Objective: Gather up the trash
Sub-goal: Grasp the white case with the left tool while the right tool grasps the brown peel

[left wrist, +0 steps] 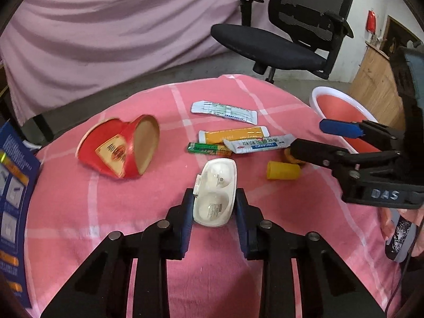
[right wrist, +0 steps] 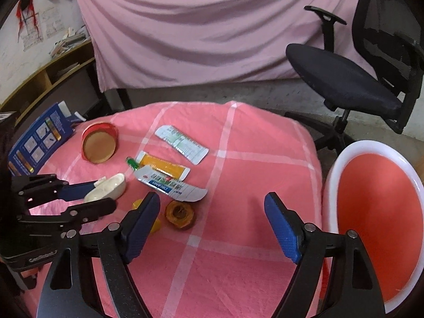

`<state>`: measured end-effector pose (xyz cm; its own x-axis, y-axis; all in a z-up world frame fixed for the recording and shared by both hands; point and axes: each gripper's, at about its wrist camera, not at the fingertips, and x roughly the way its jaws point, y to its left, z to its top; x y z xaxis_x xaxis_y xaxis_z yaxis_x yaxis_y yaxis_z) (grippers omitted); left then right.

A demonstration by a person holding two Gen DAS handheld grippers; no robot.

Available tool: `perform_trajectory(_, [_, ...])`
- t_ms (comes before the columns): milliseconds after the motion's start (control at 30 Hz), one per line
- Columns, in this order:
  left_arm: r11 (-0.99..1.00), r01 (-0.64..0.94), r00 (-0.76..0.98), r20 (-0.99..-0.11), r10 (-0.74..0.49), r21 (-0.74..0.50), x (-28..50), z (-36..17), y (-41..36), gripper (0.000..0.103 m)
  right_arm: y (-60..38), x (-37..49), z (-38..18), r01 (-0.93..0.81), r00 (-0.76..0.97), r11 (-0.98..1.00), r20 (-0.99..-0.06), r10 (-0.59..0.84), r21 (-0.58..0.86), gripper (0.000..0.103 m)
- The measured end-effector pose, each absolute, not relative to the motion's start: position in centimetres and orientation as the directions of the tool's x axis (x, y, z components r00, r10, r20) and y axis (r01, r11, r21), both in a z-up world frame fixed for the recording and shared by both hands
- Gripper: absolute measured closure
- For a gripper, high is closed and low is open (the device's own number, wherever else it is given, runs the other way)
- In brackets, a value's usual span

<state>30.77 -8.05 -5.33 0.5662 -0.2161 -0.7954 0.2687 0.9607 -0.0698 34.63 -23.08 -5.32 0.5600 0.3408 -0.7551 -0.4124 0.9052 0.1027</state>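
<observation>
L gripper (left wrist: pixel 214 206) clamps the white plastic case (left wrist: pixel 215 192) btwn its 2 pads; R gripper (right wrist: pixel 212 222) gapes wide, empty, above pink cloth (right wrist: pixel 238 251).

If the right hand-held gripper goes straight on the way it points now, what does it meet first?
Probably the pink checked cloth: the right hand-held gripper stands open over a bare patch. The amber hexagonal cap lies just left of that line, though depth is unclear.
</observation>
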Motion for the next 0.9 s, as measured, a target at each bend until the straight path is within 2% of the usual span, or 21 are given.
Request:
perform_trajectory(100, [0.971,0.222,0.579,-0.788,-0.208,-0.093,29.8,-5.2,-7.2,0.078,-22.4,34.9,-5.9,-0.439,0.521,0.893,-0.780,0.346,0.103,0.040])
perform_trajectory(367, [0.981,0.159,0.594,-0.783,-0.185,-0.112,29.0,-4.9,-6.5,0.078,-20.7,34.2,-6.6,-0.494,0.498,0.869,-0.807,0.317,0.036,0.042])
perform_trajectory(500, [0.982,0.157,0.595,-0.784,-0.180,-0.107,29.0,-4.8,-6.4,0.078,-21.0,34.2,-6.4,-0.493,0.497,0.868,-0.803,0.330,0.052,0.060])
perform_trajectory(633, [0.980,0.153,0.590,-0.784,-0.191,-0.123,28.9,-4.9,-6.3,0.078,-20.8,34.1,-6.5,-0.510,0.479,0.857,-0.805,0.350,0.069,0.069])
perform_trajectory(667, [0.981,0.151,0.590,-0.784,-0.192,-0.126,28.9,-5.0,-6.4,0.078,-20.8,34.1,-6.5,-0.523,0.466,0.848,-0.805,0.367,0.085,0.077])
perform_trajectory(900, [0.983,0.118,0.606,-0.774,-0.182,-0.139,27.8,-4.5,-6.0,0.078,-20.9,33.3,-6.1,-0.541,0.462,0.834,-0.791,0.400,0.105,0.077])
